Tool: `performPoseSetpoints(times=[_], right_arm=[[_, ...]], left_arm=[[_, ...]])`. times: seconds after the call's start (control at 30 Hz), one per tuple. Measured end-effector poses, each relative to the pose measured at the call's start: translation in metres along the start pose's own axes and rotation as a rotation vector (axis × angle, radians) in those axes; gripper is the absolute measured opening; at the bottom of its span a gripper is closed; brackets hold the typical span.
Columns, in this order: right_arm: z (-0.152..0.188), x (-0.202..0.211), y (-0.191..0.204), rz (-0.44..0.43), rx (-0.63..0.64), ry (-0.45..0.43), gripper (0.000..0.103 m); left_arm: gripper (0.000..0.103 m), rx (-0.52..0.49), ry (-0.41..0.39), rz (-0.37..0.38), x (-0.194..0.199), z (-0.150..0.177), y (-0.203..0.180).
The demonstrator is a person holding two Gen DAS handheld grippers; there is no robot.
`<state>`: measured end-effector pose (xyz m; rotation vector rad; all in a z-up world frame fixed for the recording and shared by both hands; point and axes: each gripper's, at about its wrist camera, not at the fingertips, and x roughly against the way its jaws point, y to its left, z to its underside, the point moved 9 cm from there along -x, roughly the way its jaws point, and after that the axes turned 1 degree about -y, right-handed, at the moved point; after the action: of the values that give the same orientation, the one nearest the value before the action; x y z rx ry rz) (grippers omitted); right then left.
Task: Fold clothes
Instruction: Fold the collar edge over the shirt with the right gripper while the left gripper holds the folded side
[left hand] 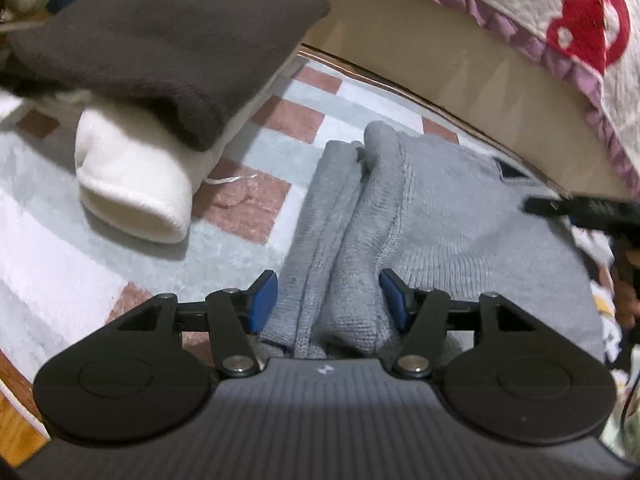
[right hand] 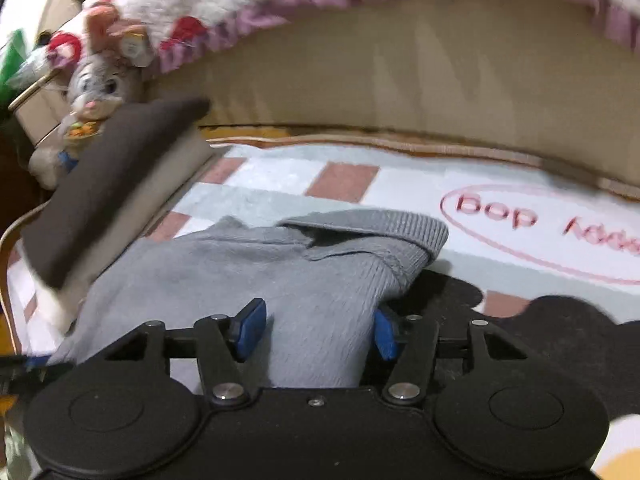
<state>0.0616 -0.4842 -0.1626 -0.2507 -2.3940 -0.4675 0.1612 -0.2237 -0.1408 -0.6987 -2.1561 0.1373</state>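
Even indoor light, soft shadows, motion blur, fisheye-bent edges.

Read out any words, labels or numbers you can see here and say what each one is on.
"bop": red letters inside a red oval on the rug.
A second word beside it, starting "kid": blurred and cut off at the frame edge.
Small pale mark on the left tool: a logo, no letters.

My left gripper [left hand: 328, 300] low, jaws spread wide. My right gripper [right hand: 316, 332] low, jaws equally wide apart.
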Motion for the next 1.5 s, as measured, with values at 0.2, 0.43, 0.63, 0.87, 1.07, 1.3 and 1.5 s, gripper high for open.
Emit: performPoseSetpoints(times=[0.2, 0.43, 0.63, 0.87, 1.07, 1.3, 1.5], right_arm=[[0.047, 0.051, 0.041, -0.026, 0.134, 0.107, 0.066], [0.105, 0.067, 0.087, 0.021, 0.442, 0.189, 0.076], [0.107, 0.065, 0.062, -0.071, 0.161, 0.295, 0.076], [0.078, 0.079, 0.032, -0.171, -0.107, 0.225, 0.076], [0.057, 0.047, -0.01, -0.189, -0.369, 0.183, 0.077], [0.062, 0.005, -0.028, -0.246, -0.511, 0.217, 0.083], [0.057, -0.019, -0.017, -0.262, -0.453, 0.182, 0.088]], left_arm=[[0.057, -0.011, -0.004, -0.008, -0.001, -0.001, -0.001], [0.06, -0.007, -0.004, -0.011, -0.001, -0.002, 0.002], [0.061, 0.007, -0.022, -0.003, 0.006, -0.007, 0.007], [0.067, 0.067, 0.043, 0.084, 0.004, -0.002, 0.011], [0.076, 0.18, 0.103, 0.142, -0.009, 0.006, 0.021], [0.083, 0.16, 0.106, 0.182, -0.017, 0.009, 0.015], [0.043, -0.052, 0.053, 0.142, -0.01, 0.007, -0.015]])
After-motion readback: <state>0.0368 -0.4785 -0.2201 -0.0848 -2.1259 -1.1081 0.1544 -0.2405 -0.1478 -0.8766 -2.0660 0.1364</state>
